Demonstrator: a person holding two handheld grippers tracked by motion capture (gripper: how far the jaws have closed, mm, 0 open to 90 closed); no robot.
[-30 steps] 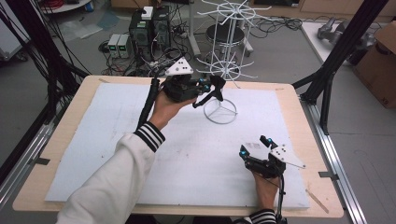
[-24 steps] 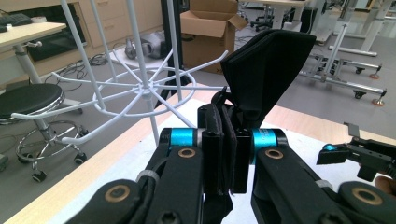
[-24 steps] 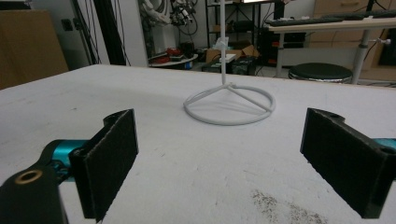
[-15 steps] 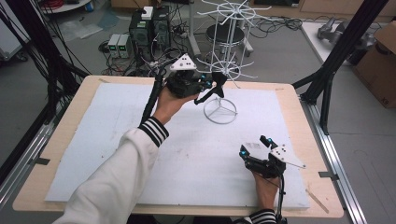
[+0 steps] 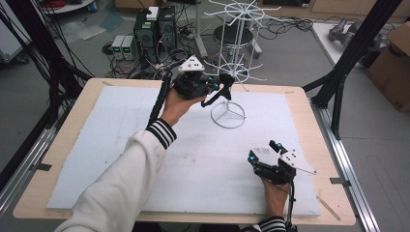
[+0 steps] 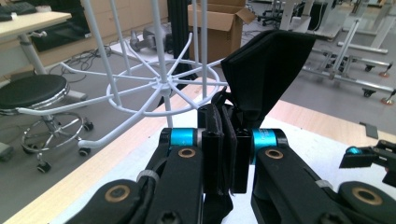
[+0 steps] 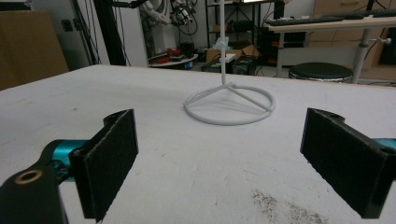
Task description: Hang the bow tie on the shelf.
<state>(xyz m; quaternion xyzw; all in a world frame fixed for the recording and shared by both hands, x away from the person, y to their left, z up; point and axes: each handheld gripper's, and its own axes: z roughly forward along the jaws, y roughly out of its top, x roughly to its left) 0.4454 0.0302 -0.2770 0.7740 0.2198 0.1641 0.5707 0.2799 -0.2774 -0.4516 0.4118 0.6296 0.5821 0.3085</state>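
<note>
A white wire display rack (image 5: pixel 227 115) stands on its ring base at the back middle of the table. My left gripper (image 5: pixel 217 91), held up by a hand in a striped cuff, is shut on a piece of black fabric (image 5: pixel 225 87) right beside the rack's pole. In the left gripper view the jaws (image 6: pixel 227 140) pinch the black fabric (image 6: pixel 266 70), with the rack's spoked arms (image 6: pixel 161 84) just beyond. My right gripper (image 5: pixel 263 151) rests low at the front right, open and with nothing in it. In its own view the pads (image 7: pixel 109 161) stand wide apart, facing the rack's ring base (image 7: pixel 229 105).
A white foam sheet (image 5: pixel 121 145) covers the wooden table (image 5: pixel 309 125). Black frame posts (image 5: pixel 338 77) rise at the right and left edges. Behind the table are a round stool (image 5: pixel 232 34), electronics boxes (image 5: pixel 150 29) and cables on the floor, and a cardboard box (image 5: pixel 394 58).
My left hand has risen a little with the black fabric, closer to the rack's arms. The right gripper has not moved.
</note>
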